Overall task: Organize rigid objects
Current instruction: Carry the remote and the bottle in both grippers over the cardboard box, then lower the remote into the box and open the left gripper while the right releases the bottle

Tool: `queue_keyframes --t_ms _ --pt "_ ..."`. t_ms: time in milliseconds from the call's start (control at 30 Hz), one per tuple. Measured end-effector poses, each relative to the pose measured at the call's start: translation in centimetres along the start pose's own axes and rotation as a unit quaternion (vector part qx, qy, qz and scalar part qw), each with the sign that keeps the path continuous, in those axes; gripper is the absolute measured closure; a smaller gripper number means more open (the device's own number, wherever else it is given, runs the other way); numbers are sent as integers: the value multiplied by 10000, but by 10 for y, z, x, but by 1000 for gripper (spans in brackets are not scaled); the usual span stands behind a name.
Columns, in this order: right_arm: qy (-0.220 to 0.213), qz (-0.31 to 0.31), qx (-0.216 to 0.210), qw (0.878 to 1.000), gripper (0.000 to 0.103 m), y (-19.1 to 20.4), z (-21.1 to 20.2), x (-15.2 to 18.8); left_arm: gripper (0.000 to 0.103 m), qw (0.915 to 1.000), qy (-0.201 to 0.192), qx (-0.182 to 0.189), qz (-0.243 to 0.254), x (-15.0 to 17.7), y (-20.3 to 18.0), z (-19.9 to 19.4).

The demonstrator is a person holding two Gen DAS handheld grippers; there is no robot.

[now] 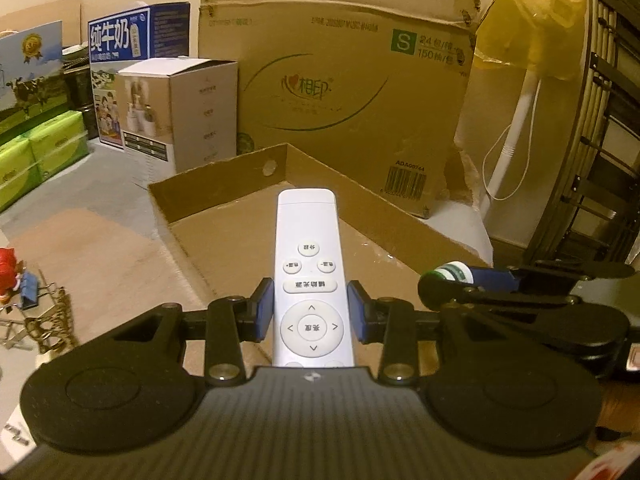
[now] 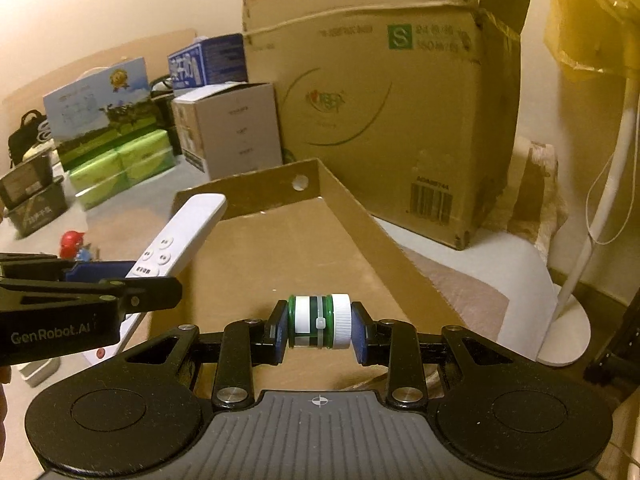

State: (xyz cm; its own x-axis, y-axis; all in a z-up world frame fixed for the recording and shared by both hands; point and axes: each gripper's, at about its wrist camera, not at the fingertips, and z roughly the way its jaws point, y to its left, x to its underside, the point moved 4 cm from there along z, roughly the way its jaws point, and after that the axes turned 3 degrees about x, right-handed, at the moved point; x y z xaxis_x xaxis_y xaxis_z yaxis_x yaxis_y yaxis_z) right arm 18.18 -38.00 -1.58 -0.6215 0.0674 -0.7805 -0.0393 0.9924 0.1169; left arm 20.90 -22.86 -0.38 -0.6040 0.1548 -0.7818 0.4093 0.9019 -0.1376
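Up front, the left gripper (image 1: 311, 312) is clamped on a white remote (image 1: 308, 264), blue pads pressed to both long sides at the button section, the remote's far end pointing toward the tray's back corner. The right gripper (image 2: 319, 330) is clamped on a small green-and-white bottle (image 2: 319, 321) lying crosswise, one pad on its white cap, the other on its base. Both loads hang over a shallow cardboard tray (image 2: 352, 220) with low walls. The tray floor seen ahead of the two grippers is bare cardboard, so there is open room toward the far corner, where one wall has a round hole (image 2: 300, 183). A big carton (image 2: 380, 120) stands just behind the tray's right wall, and a white box (image 1: 188, 112) sits near its far left corner. Beyond the tray's left edge, a red figure (image 1: 7, 274) and binder clips (image 1: 36, 300) lie on the floor. Green packs (image 1: 40, 152) lie farther left. A fan stand (image 2: 568, 320) rises to the right, clear of the tray.
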Motion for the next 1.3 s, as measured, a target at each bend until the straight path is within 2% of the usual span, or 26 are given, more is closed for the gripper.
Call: queue_keyframes --t_ms 267,900,967,1033,1300 --pt "121 20 8 9999 71 -7 20 2 67 9999 -2 49 -139 -2 2 21" --pt "138 -121 -16 9998 71 3 28 -3 66 9993 -98 -269 -258 3 27 0" --pt "168 -142 16 9998 65 6 30 -3 63 9991 -84 -316 -282 5 31 -2" --pt "112 -119 62 9998 40 7 29 -3 60 9989 -87 -347 -312 7 34 -4" --pt "51 -121 82 9999 38 15 18 -4 60 9979 -142 -463 -419 12 49 -23"
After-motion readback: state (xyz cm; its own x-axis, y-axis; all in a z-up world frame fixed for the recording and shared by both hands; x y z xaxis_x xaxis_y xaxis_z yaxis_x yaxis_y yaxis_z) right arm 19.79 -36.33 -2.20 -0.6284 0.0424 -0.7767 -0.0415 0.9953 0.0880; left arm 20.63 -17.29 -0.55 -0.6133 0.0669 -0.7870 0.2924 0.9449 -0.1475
